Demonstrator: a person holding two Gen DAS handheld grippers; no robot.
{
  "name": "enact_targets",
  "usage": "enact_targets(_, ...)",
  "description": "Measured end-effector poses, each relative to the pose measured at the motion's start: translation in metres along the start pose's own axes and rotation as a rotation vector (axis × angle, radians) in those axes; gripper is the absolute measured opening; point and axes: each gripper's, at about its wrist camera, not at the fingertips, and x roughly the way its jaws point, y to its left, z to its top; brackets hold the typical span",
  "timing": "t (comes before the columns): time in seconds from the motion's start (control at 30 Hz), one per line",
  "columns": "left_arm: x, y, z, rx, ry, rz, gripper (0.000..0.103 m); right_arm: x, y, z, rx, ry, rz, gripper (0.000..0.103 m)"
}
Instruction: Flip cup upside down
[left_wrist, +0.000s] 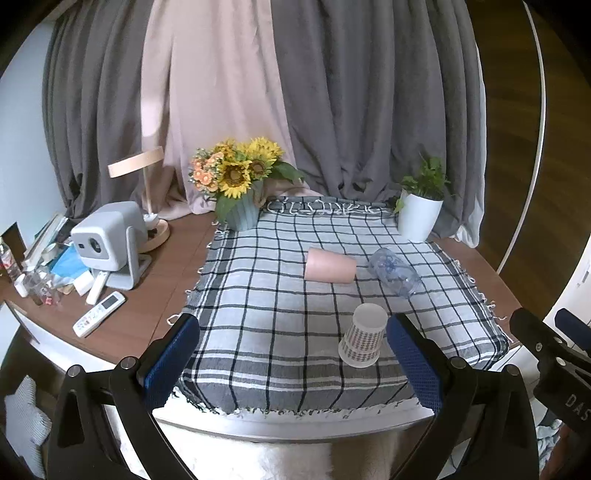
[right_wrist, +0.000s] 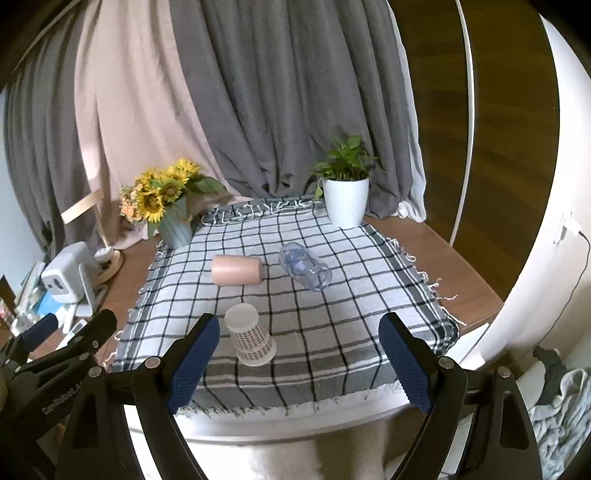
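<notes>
Left gripper (left_wrist: 293, 362): jaws wide apart, holding nothing.
Right gripper (right_wrist: 299, 360): jaws wide apart, holding nothing.
Paper cup (left_wrist: 362, 335): upside down near the cloth's (left_wrist: 258, 295) front edge.
Pink cup (left_wrist: 328, 265): on its side, mid-cloth, beside the clear cup (left_wrist: 394, 271).

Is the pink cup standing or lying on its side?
Lying on its side: the pink cup rests lengthwise on the checked cloth, its wall along the cloth.

Clutter (left_wrist: 44, 266) behind the projector (left_wrist: 110, 236) is indistinct.
</notes>
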Motion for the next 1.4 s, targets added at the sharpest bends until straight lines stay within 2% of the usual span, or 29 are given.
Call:
enact_targets(0.37,-0.015,-0.002,-0.008,-0.015,-0.011,0.038,0.103,-0.015,0.002,-0.003,-0.051,-0.027,0.061,0.088)
enact_targets(1.4,-0.033,-0.012,-0.012,0.019,-0.034,0.035,0.103,-0.023,0.0,-0.007,-0.056,-0.039,0.066,0.088)
